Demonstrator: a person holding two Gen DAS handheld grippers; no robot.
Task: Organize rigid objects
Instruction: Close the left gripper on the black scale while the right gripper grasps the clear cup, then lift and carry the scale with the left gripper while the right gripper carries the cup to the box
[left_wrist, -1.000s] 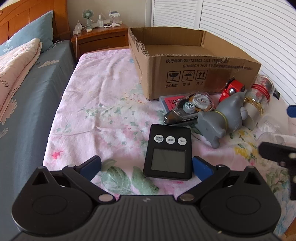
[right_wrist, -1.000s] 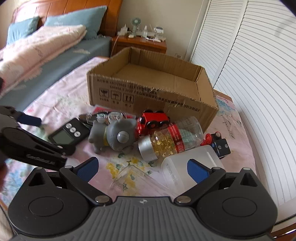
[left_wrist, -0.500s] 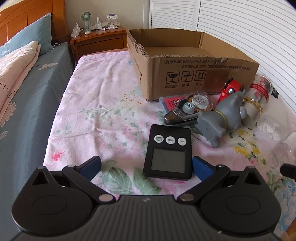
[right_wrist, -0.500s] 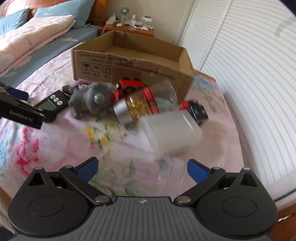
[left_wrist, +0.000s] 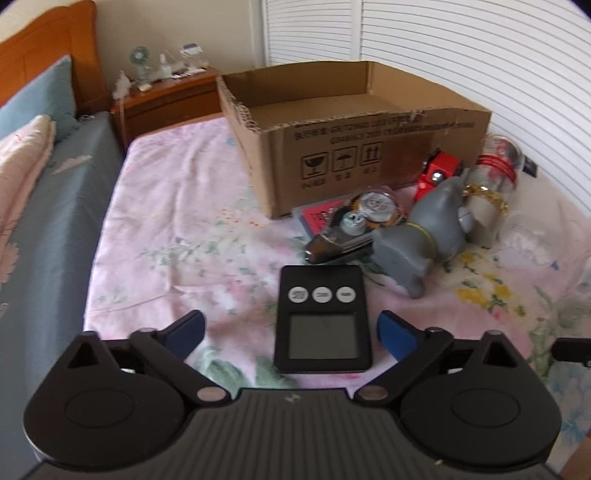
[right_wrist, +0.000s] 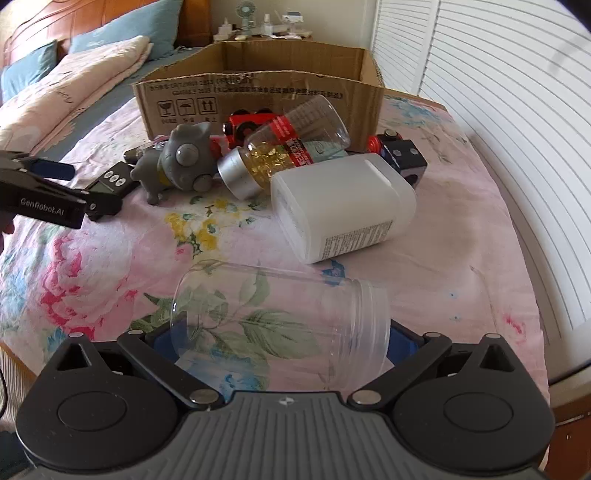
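Near the front wall of the cardboard box, your left gripper straddles the black timer, which lies flat on the floral sheet; the blue pads stand just beside its edges, not touching, and the jaws are closing. Risk one: the timer is thin and flat, so pads that meet it too high may skate over its top or pinch sheet instead. Farther from the box, on the near side of the clutter, your right gripper is spread around the clear plastic jar lying on its side; its pads are mostly hidden behind the plastic, so you cannot confirm contact. Risk two: a smooth round jar will likely roll or squirt out as the jaws close, toward the white tub between it and the box. Risk three: the grey toy animal, capsule bottle and red toy car crowd the box front, and a low carry could knock them. Lift clear before crossing the box rim.
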